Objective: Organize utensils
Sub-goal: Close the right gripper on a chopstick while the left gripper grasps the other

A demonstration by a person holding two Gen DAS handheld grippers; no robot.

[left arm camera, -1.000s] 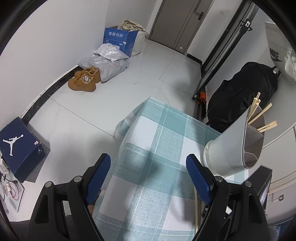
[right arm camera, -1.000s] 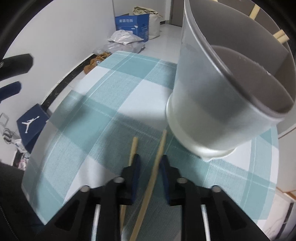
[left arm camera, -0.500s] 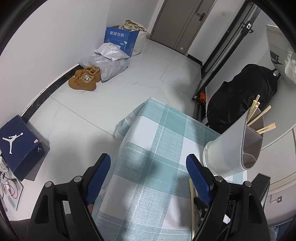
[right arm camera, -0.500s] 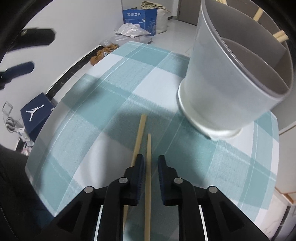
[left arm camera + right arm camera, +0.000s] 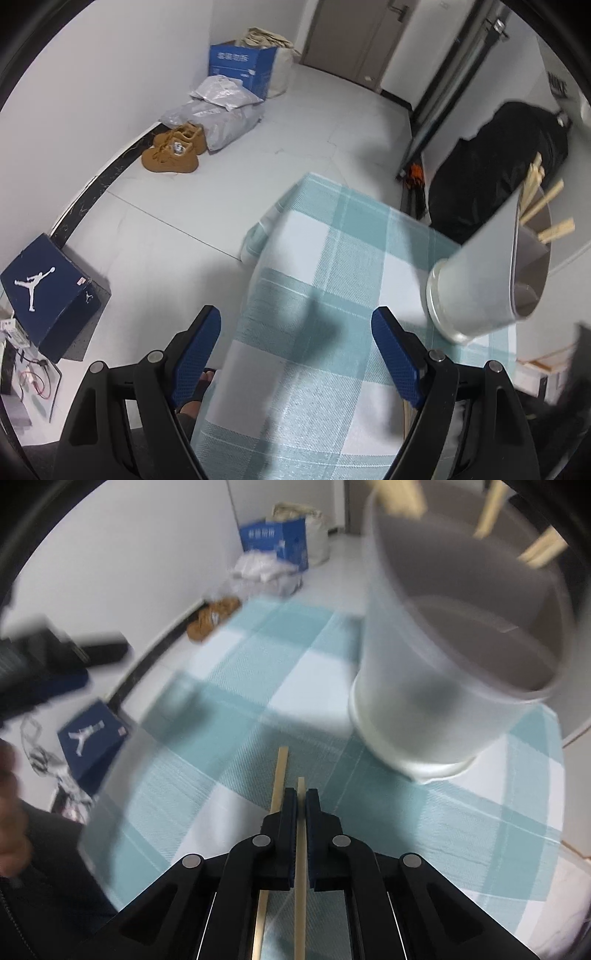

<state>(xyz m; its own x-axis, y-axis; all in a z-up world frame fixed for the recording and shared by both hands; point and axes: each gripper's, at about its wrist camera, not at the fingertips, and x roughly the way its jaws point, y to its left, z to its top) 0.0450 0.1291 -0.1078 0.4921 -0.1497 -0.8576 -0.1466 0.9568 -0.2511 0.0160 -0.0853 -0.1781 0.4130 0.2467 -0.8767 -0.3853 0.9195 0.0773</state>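
A pale grey cup [image 5: 443, 686] stands on the teal checked tablecloth [image 5: 240, 686], with several wooden chopsticks [image 5: 539, 550] leaning inside it. In the right wrist view my right gripper [image 5: 301, 805] has its jaws closing, the pads pressed on one chopstick [image 5: 301, 786] whose tip pokes out just past them. A second chopstick [image 5: 279, 775] lies on the cloth just to its left. My left gripper [image 5: 295, 350] hangs open over the cloth's left edge with nothing between its fingers. The cup [image 5: 480, 280] is to its right, its chopsticks [image 5: 539, 206] sticking out.
On the floor to the left are a dark blue shoe box [image 5: 48, 288], brown shoes [image 5: 173, 151], grey bags [image 5: 218, 114] and a blue carton [image 5: 240, 66]. A black bag [image 5: 498, 166] sits beyond the table. The table's left edge [image 5: 251, 295] drops to the floor.
The right jaws have shut on the right-hand chopstick, and the gripper has risen slightly toward the cup. The left gripper has hardly moved and stays open.
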